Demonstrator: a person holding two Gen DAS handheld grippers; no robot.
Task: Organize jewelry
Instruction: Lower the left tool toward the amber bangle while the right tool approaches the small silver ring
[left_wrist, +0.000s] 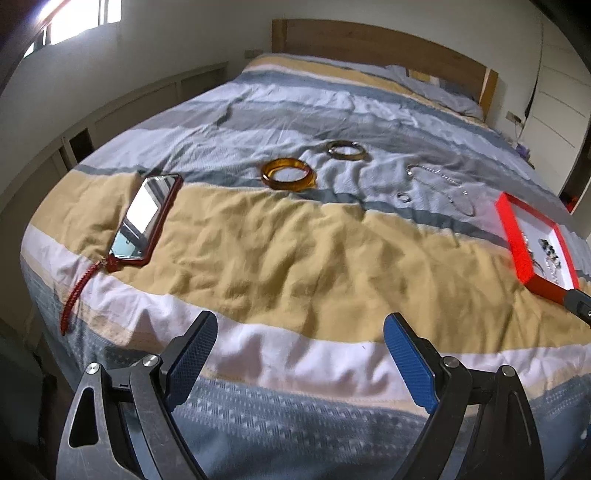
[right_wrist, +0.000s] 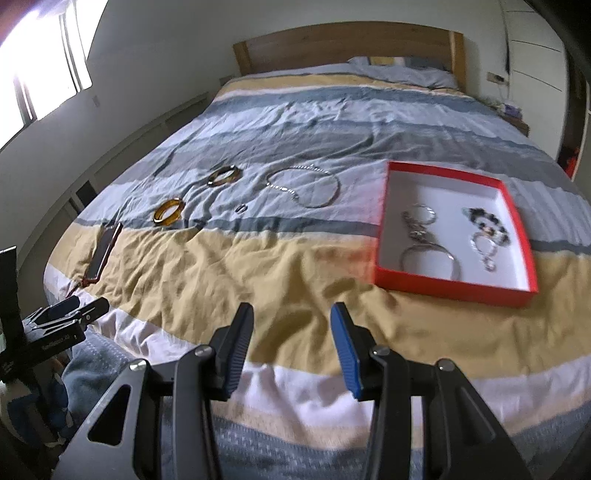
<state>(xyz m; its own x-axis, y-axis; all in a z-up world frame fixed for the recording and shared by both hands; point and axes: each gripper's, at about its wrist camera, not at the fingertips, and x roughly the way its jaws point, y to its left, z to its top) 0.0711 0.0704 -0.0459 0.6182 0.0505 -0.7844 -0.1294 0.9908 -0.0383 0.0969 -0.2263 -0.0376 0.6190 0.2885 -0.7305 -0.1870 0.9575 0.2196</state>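
An amber bangle (left_wrist: 289, 174) (right_wrist: 168, 211), a dark brown bangle (left_wrist: 346, 150) (right_wrist: 224, 175), a small ring (left_wrist: 403, 197) (right_wrist: 241, 209) and a thin silver necklace (left_wrist: 441, 182) (right_wrist: 303, 184) lie on the striped bedspread. A red box (right_wrist: 452, 284) (left_wrist: 515, 240) with a white inside holds several silver rings and bracelets and a spotted hair clip (right_wrist: 487, 225). My left gripper (left_wrist: 299, 332) is open and empty above the bed's near edge. My right gripper (right_wrist: 291, 321) is open and empty, to the left of and nearer than the box.
A phone in a red case (left_wrist: 146, 218) (right_wrist: 103, 253) with a red braided strap lies at the bed's left side. The wooden headboard (right_wrist: 347, 44) and pillows are at the far end. The left gripper shows low at the left of the right wrist view (right_wrist: 70, 314).
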